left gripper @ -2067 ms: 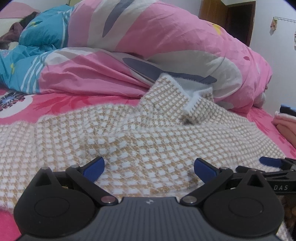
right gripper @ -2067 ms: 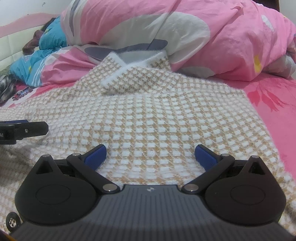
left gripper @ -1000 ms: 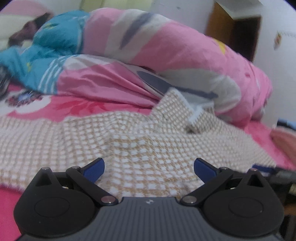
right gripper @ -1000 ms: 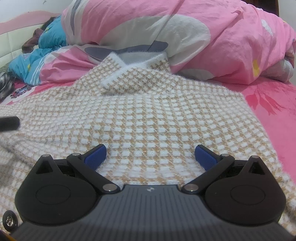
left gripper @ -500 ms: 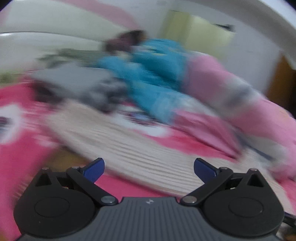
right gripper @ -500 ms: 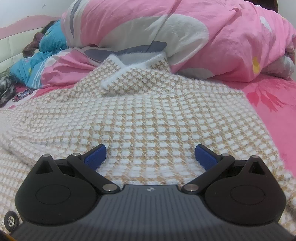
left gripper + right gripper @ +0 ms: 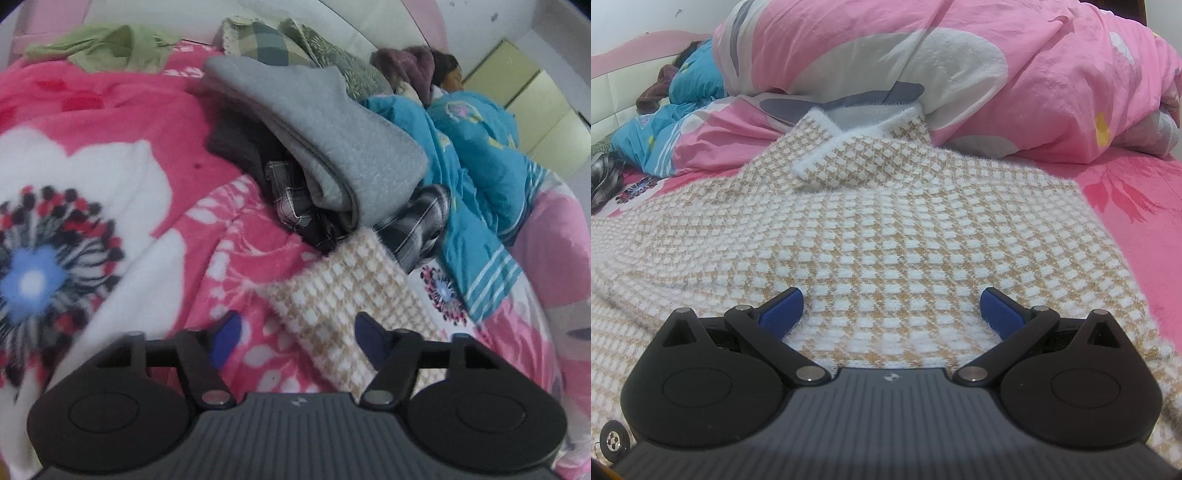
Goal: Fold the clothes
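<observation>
- On the bed: checked sweater (image 7: 886, 229), tan and white knit, spread flat over the flowered bedspread (image 7: 110, 177), collar toward the heaped pink duvet (image 7: 923, 74). Laid out flat, apparently so the sleeves can be turned in first.
- Sleeve (image 7: 343, 295) of the same knit, seen from the left wrist view, stretched out to the side. Its cuff end lies just beside a pile of other garments.
- Left gripper (image 7: 295, 338): jaws have just been closing and stand partly apart. The sleeve runs between them toward the right-hand pad. Whether that pad already presses the knit cannot be told; the other pad sits clear over the bedspread. Judged step: taking hold of the sleeve for a fold across the body.
- Right gripper (image 7: 890, 314): jaws wide apart, empty, poised low over the sweater's hem area. Probably waiting to pin or lift the hem.
- Pile of garments: grey fleece (image 7: 325, 140) folded on top, plaid cloth (image 7: 417, 221) beneath, darker items under those. Likely waiting their turn.
- Person lying under a blue quilt (image 7: 476, 158) at the far side, mostly covered.
- Obscured: the sweater's near hem, cut off by both gripper bodies; the other sleeve, not identifiable; the collar's far edge, tucked against the duvet; left view edges soft with blur.
</observation>
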The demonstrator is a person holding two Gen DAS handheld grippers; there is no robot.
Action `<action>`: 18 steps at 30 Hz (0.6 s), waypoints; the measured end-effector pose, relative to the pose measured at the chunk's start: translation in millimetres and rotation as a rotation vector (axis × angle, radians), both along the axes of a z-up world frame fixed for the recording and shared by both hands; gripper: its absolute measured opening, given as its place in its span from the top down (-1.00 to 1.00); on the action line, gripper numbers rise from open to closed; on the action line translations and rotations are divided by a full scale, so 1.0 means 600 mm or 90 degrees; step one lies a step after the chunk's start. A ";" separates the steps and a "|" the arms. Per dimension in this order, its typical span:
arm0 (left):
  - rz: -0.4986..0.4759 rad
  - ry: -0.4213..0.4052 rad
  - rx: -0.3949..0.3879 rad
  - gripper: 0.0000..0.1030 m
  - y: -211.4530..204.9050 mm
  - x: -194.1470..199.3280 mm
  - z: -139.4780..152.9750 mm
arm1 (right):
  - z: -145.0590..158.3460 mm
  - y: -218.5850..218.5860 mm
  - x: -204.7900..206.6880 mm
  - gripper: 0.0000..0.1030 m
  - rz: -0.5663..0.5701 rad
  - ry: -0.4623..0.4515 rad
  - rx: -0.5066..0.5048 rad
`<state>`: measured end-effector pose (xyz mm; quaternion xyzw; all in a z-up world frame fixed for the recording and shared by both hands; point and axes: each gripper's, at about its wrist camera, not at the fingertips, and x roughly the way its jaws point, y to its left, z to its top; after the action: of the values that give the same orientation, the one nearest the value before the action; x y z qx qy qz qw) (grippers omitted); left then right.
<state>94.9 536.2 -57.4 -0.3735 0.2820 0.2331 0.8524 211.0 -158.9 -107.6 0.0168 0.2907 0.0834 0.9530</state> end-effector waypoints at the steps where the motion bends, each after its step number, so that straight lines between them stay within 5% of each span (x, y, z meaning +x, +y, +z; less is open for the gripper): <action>1: -0.002 0.000 0.009 0.03 -0.001 0.003 -0.001 | 0.000 0.000 0.000 -0.98 0.000 0.000 0.000; 4: -0.009 -0.016 0.002 0.75 0.000 0.008 -0.001 | 0.000 -0.001 0.001 -0.98 0.001 0.000 0.000; 11: -0.040 -0.061 0.095 0.81 -0.059 -0.003 0.072 | 0.000 -0.001 0.001 -0.98 0.001 0.000 0.001; 18: -0.186 -0.132 0.208 0.82 -0.240 0.010 0.221 | 0.000 -0.001 0.000 -0.98 0.001 -0.001 0.004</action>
<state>101.2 392.4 75.1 -0.2077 0.2025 0.1101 0.9507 211.2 -159.5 -107.6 0.0194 0.2899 0.0852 0.9530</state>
